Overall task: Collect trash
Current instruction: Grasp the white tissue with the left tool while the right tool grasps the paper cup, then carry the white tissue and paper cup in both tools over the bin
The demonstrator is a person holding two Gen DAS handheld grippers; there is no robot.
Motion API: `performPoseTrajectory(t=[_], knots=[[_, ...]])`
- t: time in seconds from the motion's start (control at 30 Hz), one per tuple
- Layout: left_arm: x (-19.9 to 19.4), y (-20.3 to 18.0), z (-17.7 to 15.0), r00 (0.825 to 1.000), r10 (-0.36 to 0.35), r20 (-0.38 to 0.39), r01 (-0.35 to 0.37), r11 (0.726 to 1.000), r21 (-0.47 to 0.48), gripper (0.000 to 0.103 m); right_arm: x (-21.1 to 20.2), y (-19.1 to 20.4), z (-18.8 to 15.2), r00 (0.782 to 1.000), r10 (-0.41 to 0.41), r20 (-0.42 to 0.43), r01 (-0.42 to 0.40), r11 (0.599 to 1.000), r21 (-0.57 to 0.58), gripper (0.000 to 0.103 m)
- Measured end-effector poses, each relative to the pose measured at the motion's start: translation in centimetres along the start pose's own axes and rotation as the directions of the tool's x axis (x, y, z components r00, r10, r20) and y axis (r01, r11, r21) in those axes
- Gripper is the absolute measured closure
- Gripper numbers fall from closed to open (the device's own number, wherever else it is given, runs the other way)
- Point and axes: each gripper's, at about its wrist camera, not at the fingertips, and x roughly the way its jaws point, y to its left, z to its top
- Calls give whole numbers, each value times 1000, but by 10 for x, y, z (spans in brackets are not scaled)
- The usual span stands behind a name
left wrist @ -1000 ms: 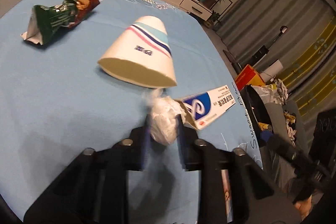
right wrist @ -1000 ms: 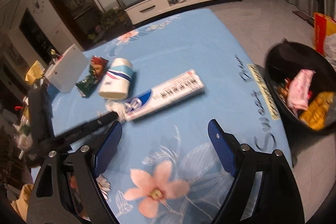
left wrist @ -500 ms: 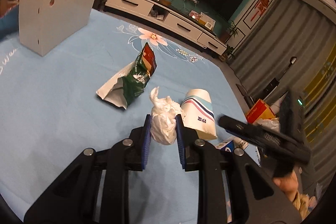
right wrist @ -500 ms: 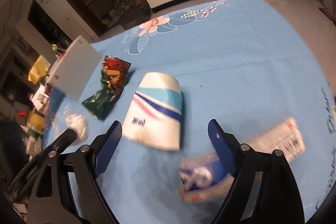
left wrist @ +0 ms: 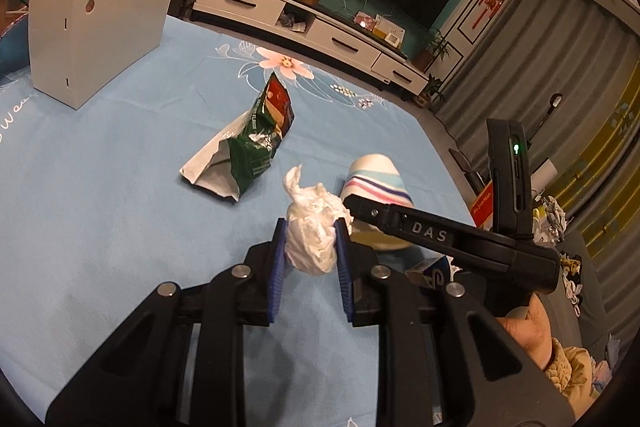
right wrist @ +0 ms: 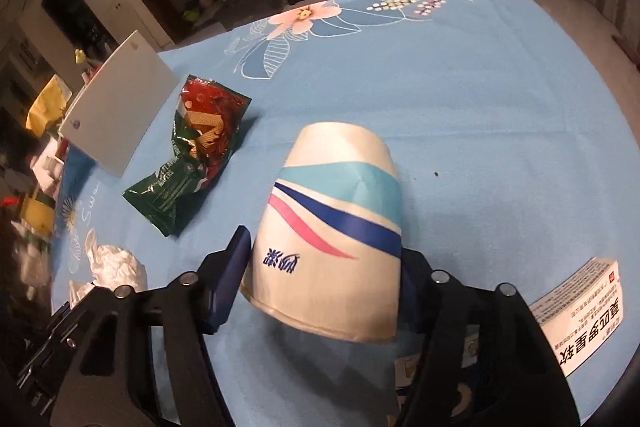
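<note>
The left gripper [left wrist: 310, 247] is clamped narrowly on a crumpled white tissue wad [left wrist: 312, 227], pinched between its blue pads and carried clear of the blue floral tablecloth [left wrist: 100, 207], presumably so that hand keeps one piece of trash while the other gathers more. The right gripper [right wrist: 320, 267] has just been closing around a paper cup [right wrist: 332, 227] that lies on its side with its mouth toward the camera; the left pad touches the cup wall near the rim, the right pad is hidden behind the cup, so a full grip cannot be confirmed. Taking it across the wide end probably suits a light, crushable cup. The right wrist view alone shows the printed toothpaste box [right wrist: 576, 311] at 4 o'clock of the cup, and the green and red snack bag [right wrist: 192, 155] at 10 o'clock. The left wrist view alone shows the person's hand [left wrist: 528, 335] holding the right gripper's handle, a white box [left wrist: 96, 27] at 11 o'clock, and the television cabinet [left wrist: 320, 31] beyond the table.
</note>
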Motion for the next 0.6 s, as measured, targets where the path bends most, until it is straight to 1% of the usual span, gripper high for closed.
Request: performPoseTrajectory(t=[0.03, 0.07, 0.17, 0.23, 0.33, 0.6], knots=[[0, 0, 0, 1000, 1, 0, -1, 1000, 1, 80, -1, 0, -1, 1000, 15, 3, -15, 1000, 3, 62], [-1, -1, 0, 1000, 0, 0, 0, 1000, 2, 80, -3, 0, -1, 1000, 20, 5, -20, 1000, 9, 66], [-3, -2, -2, 1000, -1, -3, 1, 1000, 4, 80, -9, 2, -5, 1000, 14, 16, -14, 1000, -3, 70], [-3, -3, -3, 1000, -2, -7, 2, 1000, 6, 80, -16, 2, -8, 999, 0, 44, 0, 1000, -9, 71], [-1, -9, -4, 1000, -3, -17, 4, 1000, 25, 80, -35, -5, -13, 997, 14, 78, -14, 1000, 11, 71], [-1, -31, -11, 999, -18, -52, 21, 997, 69, 80, -108, -40, -34, 981, -17, 193, 7, 999, 53, 71]])
